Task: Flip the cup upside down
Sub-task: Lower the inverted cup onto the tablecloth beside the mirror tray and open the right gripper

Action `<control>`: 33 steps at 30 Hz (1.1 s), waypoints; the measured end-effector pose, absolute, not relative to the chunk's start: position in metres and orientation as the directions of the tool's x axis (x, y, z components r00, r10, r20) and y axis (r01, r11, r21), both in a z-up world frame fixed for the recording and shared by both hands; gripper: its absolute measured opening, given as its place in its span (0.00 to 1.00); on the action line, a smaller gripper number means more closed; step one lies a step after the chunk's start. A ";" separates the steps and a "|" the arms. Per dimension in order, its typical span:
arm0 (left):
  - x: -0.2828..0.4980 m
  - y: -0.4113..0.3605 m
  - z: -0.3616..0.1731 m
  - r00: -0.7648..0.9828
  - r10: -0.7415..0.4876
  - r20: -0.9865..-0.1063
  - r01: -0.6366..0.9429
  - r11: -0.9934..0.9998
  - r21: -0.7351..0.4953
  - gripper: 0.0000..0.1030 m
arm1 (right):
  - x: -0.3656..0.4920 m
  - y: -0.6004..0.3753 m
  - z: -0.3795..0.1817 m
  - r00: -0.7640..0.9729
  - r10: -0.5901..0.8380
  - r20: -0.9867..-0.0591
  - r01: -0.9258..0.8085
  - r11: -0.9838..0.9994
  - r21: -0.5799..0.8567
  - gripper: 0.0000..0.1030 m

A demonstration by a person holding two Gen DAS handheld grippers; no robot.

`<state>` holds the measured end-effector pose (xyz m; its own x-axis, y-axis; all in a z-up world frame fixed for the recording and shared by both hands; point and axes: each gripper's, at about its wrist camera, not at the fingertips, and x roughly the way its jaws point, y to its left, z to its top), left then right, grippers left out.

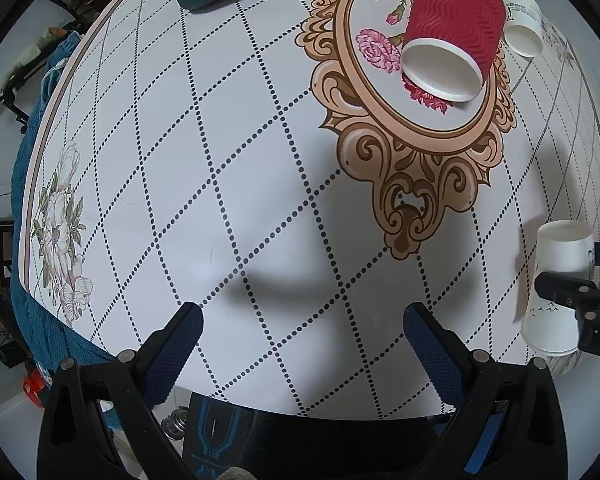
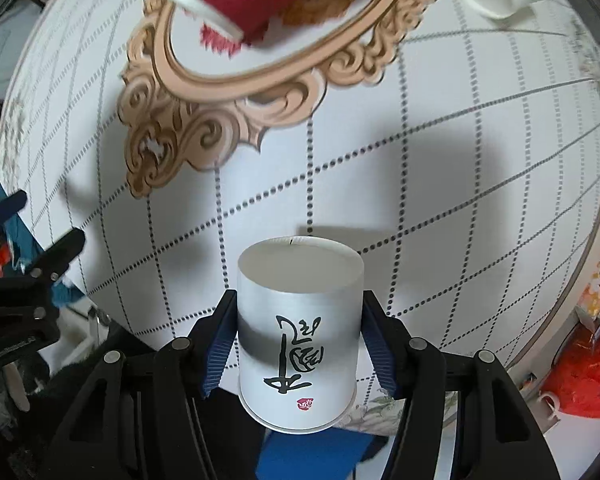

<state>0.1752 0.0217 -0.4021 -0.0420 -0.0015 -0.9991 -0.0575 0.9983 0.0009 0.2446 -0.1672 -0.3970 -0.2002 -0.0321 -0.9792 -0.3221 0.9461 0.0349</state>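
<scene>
Cup [image 2: 298, 336] in the right tool [image 2: 298, 344], pinched across its white wall between both blue pads [image 2: 220, 344], held above the near edge of the tabletop [image 2: 480, 184]. From the right wrist view the flat base points away toward the tabletop and the wide rolled rim sits low, close to the camera, so the cup looks already turned over or nearly so; whether the rim touches anything yet, I cannot tell. The printed black character faces the camera.

The left tool [image 1: 302, 326] hangs spread wide with nothing between its pads, well apart from the cup, which shows at the right edge of its view.

To finish well, I judge the wrist should level off so the rim comes down flat, all at once, on a bare patch of tabletop. Paper walls dent easily, so the squeeze should be kept light and even. Lowering slowly and parting the pads only once the rim sits flat should stop the cup tipping or rolling.

A red cup [image 1: 452, 36] lies on its side on the ornate medallion farther back, another white cup [image 1: 522, 24] just beyond it; both are well clear of the landing spot.
</scene>
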 end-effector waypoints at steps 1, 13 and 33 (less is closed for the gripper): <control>0.176 0.022 -0.401 -0.043 -0.003 -0.999 -0.056 0.998 0.000 0.99 | 0.242 -0.169 -0.393 -0.175 -0.020 -0.984 -0.312 0.949 0.037 0.60; 0.182 0.011 -0.398 -0.061 0.005 -0.998 -0.023 1.000 0.007 0.99 | 0.228 -0.199 -0.335 0.290 0.058 -0.955 -0.146 0.989 0.016 0.60; 0.175 -0.001 -0.393 -0.063 0.025 -0.998 0.027 0.999 0.023 0.99 | 0.195 -0.206 -0.350 0.499 0.090 -0.862 -0.113 0.993 0.038 0.61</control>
